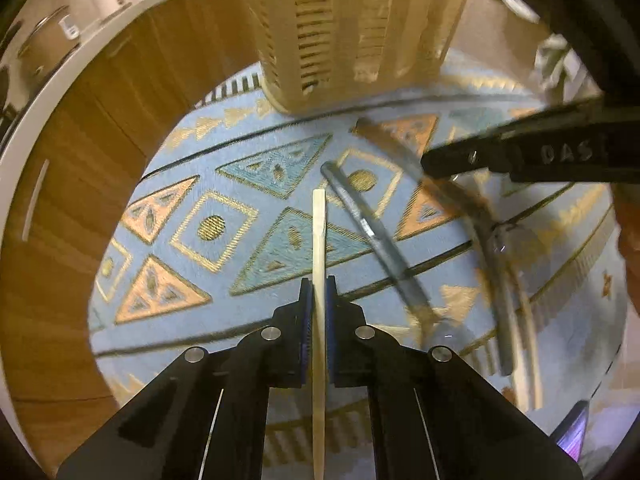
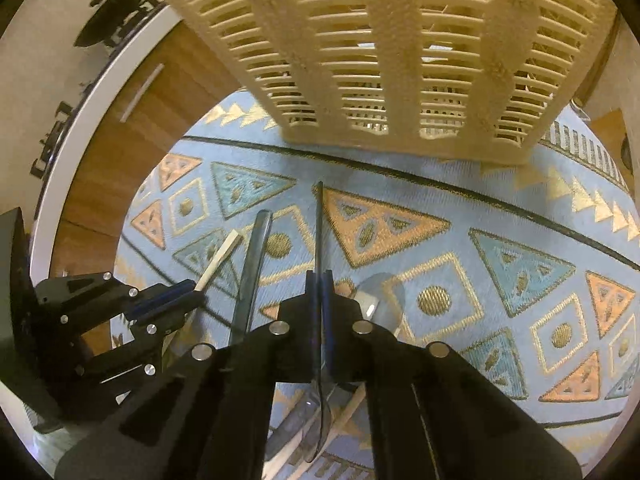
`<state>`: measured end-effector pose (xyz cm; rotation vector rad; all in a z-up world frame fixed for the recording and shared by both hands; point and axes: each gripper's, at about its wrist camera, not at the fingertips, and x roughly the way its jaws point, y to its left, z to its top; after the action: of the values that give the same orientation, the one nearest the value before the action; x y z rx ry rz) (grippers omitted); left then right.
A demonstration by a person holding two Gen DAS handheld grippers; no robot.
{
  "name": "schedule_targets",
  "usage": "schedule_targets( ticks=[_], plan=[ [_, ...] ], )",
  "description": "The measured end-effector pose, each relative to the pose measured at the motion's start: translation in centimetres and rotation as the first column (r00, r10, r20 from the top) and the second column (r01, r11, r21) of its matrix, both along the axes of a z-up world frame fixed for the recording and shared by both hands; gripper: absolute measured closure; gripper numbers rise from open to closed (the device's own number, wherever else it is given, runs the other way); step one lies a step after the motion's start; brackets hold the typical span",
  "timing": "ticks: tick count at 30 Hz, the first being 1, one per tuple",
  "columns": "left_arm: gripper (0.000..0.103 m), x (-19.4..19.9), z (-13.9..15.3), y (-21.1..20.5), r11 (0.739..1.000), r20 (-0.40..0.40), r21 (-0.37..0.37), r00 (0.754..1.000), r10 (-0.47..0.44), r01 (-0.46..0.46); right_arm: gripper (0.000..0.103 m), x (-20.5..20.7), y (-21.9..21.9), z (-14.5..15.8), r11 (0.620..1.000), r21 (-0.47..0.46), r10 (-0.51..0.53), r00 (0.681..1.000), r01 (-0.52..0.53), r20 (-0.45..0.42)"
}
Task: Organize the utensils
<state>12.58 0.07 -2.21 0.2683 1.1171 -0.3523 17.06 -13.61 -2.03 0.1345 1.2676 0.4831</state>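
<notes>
We have both grippers pinching utensils so each can go into the slatted caddy (image 2: 400,60) standing upright at the far edge of the patterned mat (image 1: 180,184). Our left gripper (image 1: 319,300) is pressed together on a pale flat stick (image 1: 319,232), whose handle runs straight out between the pads. Our right gripper (image 2: 319,292) clamps a thin dark-handled utensil (image 2: 319,224) edge-on, its bowl hanging below. A grey-handled utensil (image 2: 252,264) lies loose on the mat between the grippers.
</notes>
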Motion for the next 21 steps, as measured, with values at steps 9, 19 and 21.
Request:
schedule_targets(
  ticks=[9, 19, 21],
  plan=[
    [0.099, -1.6, 3.7, 2.3, 0.985, 0.101, -0.155, 0.991, 0.087, -0.070, 0.102, -1.4, -0.7, 1.6, 1.000, 0.000, 0.021, 0.999, -0.021, 0.041],
    [0.099, -1.3, 3.3, 3.6, 0.974, 0.078, -0.206, 0.991, 0.112, -0.094, 0.090, -1.7, 0.3, 1.0, 0.992, -0.081, 0.103, 0.994, -0.101, 0.022],
    [0.099, -1.2, 3.5, 4.1, 0.972, 0.080, -0.212, 0.989, 0.121, -0.102, 0.083, -1.4, 1.2, 0.6, 0.987, -0.100, 0.128, 0.992, -0.128, -0.007]
  ],
)
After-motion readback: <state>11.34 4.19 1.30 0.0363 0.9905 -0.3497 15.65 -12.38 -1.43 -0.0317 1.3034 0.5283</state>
